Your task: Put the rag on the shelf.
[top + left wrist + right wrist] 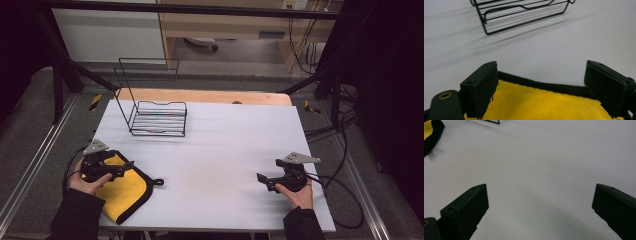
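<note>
Jaws spread wide on left gripper (131, 163) over yellow cloth (125, 192), near-left; right gripper (261, 178) likewise gaping, near-right, over bare table (220, 145).

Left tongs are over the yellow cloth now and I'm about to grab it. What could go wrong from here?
1. The left tongs stand open above the flat yellow cloth, not pinching it; closing could slide over the fabric or catch just the black edge.
2. The cloth lies at the table corner, so a drag might pull it off.
3. The wire rack stands ahead; a lifted cloth could snag it.
</note>
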Demonstrator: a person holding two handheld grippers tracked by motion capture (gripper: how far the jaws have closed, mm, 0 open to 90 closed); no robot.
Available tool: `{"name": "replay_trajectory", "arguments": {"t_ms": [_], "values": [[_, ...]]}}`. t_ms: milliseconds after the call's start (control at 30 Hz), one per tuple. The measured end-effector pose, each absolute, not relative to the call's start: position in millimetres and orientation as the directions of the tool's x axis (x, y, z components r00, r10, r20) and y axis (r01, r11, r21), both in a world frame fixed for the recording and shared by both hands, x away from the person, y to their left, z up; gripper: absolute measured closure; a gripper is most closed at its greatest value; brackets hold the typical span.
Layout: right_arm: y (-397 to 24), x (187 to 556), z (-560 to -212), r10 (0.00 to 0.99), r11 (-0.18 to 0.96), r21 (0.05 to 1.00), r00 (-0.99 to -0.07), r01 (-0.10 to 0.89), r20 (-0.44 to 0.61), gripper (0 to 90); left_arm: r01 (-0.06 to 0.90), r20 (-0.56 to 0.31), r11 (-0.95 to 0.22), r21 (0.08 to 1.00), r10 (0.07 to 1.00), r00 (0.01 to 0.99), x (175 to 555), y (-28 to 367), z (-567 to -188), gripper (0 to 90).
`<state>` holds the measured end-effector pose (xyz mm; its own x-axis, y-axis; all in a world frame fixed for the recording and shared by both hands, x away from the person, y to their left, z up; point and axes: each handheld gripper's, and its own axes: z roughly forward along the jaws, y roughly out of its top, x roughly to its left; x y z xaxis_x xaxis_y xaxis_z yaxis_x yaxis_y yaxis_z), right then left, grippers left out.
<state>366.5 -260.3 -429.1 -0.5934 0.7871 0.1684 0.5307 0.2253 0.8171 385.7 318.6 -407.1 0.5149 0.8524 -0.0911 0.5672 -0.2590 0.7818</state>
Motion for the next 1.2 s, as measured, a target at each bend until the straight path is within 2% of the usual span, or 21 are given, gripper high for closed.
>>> {"name": "replay_trajectory", "arguments": {"t_ms": [200, 233, 400, 567, 667, 767, 1100, 1200], "values": [[-259.4, 367.0, -430.1, 0.785, 0.235, 0.812, -0.597, 0.534, 0.165, 1.2, 0.606, -0.066, -0.245, 0.757, 0.894, 0.444, 396.6, 338.0, -410.3, 18.8], [-259.3, 367.2, -430.3, 0.786, 0.237, 0.811, -0.596, 0.534, 0.163, 1.2, 0.611, -0.056, -0.248, 0.751, 0.899, 0.434, 398.2, 341.3, -411.0, 23.8], [-259.5, 367.2, -430.4, 0.786, 0.238, 0.811, -0.597, 0.534, 0.162, 1.2, 0.648, -0.046, -0.239, 0.724, 0.919, 0.390, 408.1, 353.2, -418.3, 32.4], [-259.5, 367.2, -430.3, 0.785, 0.238, 0.810, -0.597, 0.536, 0.164, 1.2, 0.687, -0.058, -0.248, 0.683, 0.920, 0.389, 416.8, 357.7, -427.9, 40.2], [-259.6, 367.0, -430.1, 0.786, 0.237, 0.809, -0.596, 0.537, 0.166, 1.2, 0.709, -0.087, -0.248, 0.660, 0.913, 0.399, 420.1, 359.3, -432.2, 49.3], [-259.7, 367.2, -430.2, 0.785, 0.239, 0.810, -0.597, 0.535, 0.163, 1.2, 0.720, -0.102, -0.250, 0.648, 0.908, 0.407, 422.2, 359.4, -435.4, 53.0], [-259.1, 367.0, -430.3, 0.785, 0.237, 0.808, -0.596, 0.540, 0.168, 1.3, 0.725, -0.106, -0.260, 0.638, 0.903, 0.417, 423.5, 356.7, -439.0, 57.3], [-259.0, 367.1, -430.4, 0.786, 0.237, 0.808, -0.596, 0.540, 0.168, 1.2, 0.723, -0.106, -0.270, 0.636, 0.897, 0.428, 422.9, 355.1, -438.4, 64.7]]}}
